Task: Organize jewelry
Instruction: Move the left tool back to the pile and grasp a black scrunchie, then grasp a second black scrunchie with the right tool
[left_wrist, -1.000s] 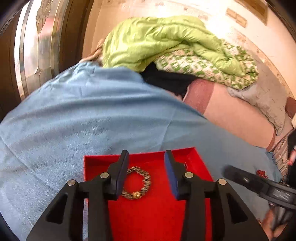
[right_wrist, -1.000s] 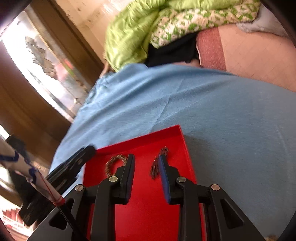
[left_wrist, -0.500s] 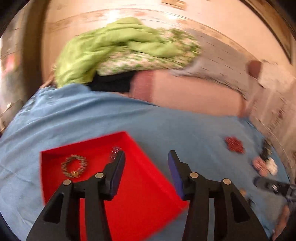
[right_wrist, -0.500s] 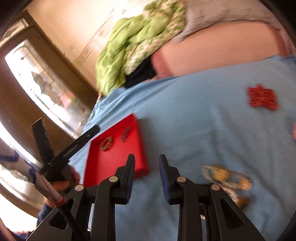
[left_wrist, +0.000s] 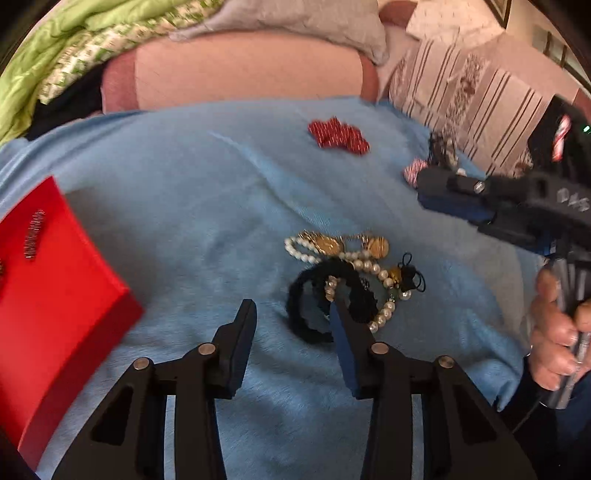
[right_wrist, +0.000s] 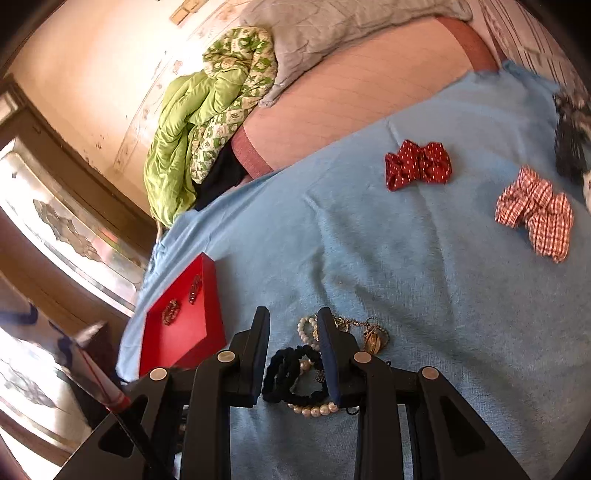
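A heap of jewelry lies on the blue blanket: a pearl string (left_wrist: 373, 271), gold pendants (left_wrist: 327, 245) and a black scrunchie (left_wrist: 314, 295). My left gripper (left_wrist: 291, 306) is open and empty, just short of the heap. My right gripper (right_wrist: 291, 314) is open and empty, its jaws either side of the black scrunchie (right_wrist: 291, 373) and above it; it also shows at the right of the left wrist view (left_wrist: 480, 199). A red tray (left_wrist: 48, 295) at the left holds a small bracelet and a dark chain piece (right_wrist: 194, 288).
A red dotted bow (right_wrist: 417, 164) and a red checked bow (right_wrist: 535, 214) lie farther back on the blanket (right_wrist: 369, 240). A black-and-white hair piece (right_wrist: 570, 147) lies at the far right. Green bedding (right_wrist: 192, 122) and a pink mattress (right_wrist: 351, 107) lie behind.
Both grippers have swung right, away from the red tray, to the jewelry heap. Both stayed open and empty.
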